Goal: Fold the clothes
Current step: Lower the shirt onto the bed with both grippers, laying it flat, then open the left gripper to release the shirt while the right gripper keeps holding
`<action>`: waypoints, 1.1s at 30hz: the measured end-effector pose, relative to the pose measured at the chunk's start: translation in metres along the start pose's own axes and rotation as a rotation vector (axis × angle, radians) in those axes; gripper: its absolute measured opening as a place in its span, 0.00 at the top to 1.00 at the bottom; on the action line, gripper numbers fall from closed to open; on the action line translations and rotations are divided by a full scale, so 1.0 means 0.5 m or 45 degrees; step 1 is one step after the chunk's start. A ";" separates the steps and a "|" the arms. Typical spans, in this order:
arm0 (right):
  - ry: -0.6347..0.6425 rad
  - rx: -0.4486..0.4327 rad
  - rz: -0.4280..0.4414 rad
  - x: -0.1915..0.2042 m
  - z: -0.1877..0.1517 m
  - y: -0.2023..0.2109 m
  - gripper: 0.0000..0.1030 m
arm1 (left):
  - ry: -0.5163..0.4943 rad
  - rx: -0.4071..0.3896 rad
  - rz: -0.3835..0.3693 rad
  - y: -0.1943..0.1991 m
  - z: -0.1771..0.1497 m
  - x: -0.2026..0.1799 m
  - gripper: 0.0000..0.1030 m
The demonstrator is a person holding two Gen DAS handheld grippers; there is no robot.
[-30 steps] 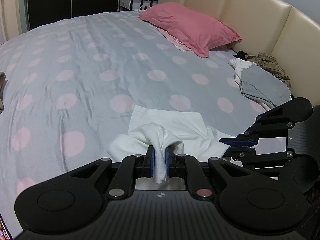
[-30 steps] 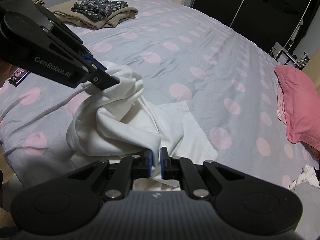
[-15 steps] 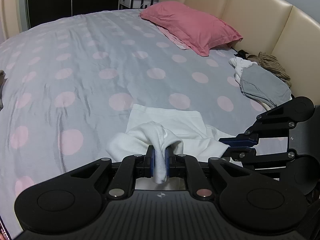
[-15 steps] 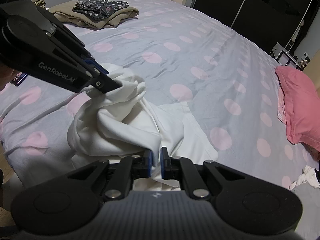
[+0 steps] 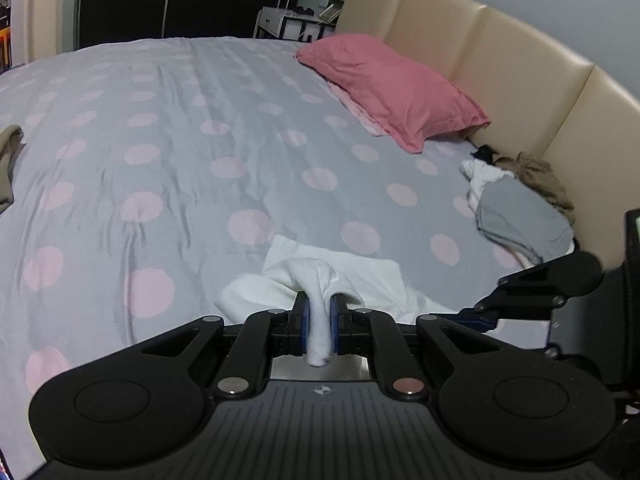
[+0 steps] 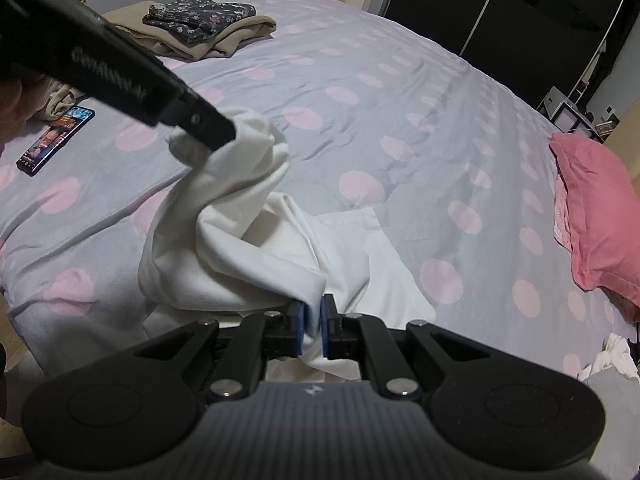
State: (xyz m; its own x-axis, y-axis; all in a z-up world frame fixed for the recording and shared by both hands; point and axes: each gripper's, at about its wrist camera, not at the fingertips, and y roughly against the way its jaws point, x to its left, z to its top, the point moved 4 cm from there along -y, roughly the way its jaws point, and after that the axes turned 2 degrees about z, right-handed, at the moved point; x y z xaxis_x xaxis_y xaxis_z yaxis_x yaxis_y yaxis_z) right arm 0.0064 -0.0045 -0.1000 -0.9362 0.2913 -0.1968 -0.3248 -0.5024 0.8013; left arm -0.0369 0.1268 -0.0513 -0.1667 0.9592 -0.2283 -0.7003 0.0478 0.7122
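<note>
White garment [image 6: 256, 256] bunched at the near edge of a bed [image 5: 168, 160], partly lifted, partly lying on the grey sheet with pink dots. Left gripper [image 5: 319, 322] clamped on a thick fold of it, cloth poking out behind the fingers. Right gripper [image 6: 313, 326] low and near, fingers opening, a thin edge of the same cloth between them, grip apparently loosening.

Risks, as judgements:
- Right edge likely to slip free as the fingers part, with the cloth sagging into a heap and any fold line lost.
- Garment twisted between the two grippers; pulling apart now could tighten the twist rather than flatten it.
- Near bed edge close below the cloth on the left; a dropped end could slide off toward the floor.
- Grippers close together; crossing paths could knock one against the other.

Room for moving:
- Wide bare sheet beyond the garment, toward the far side.
- Pink pillow [image 5: 392, 84] far right, against the headboard [image 5: 512, 52].
- Loose grey and white clothes [image 5: 520, 212] right, near the headboard.
- Folded stack [image 6: 200, 26] far left.
- Phone [image 6: 56, 140] on the sheet at left, near the bed edge, well apart from the cloth.
</note>
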 end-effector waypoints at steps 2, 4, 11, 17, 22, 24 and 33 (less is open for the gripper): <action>0.004 0.012 -0.008 0.001 0.000 -0.001 0.74 | 0.009 -0.014 -0.013 0.008 0.003 0.002 0.92; -0.007 0.008 -0.010 -0.002 0.002 0.001 0.67 | 0.022 -0.028 -0.025 0.016 0.008 0.007 0.92; -0.001 -0.071 -0.046 -0.002 0.017 0.035 0.47 | 0.075 -0.068 -0.045 0.032 0.025 0.024 0.92; 0.106 -0.095 -0.096 0.027 0.028 0.058 0.31 | 0.123 -0.089 -0.071 0.041 0.032 0.035 0.92; 0.155 -0.159 0.003 0.066 0.040 0.079 0.31 | 0.121 -0.109 -0.103 0.051 0.032 0.033 0.92; 0.161 -0.213 0.056 0.082 0.048 0.092 0.31 | 0.117 -0.114 -0.130 0.053 0.033 0.028 0.92; 0.141 -0.246 0.050 0.109 0.076 0.071 0.83 | 0.041 -0.116 -0.205 0.067 0.023 -0.016 0.92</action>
State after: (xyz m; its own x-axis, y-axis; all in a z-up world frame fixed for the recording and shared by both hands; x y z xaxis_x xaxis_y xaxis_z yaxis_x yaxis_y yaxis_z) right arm -0.0511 0.0244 -0.0609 -0.9541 0.1829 -0.2370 -0.2977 -0.6616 0.6883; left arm -0.0509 0.1240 -0.0179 -0.0683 0.9318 -0.3565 -0.7795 0.1732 0.6020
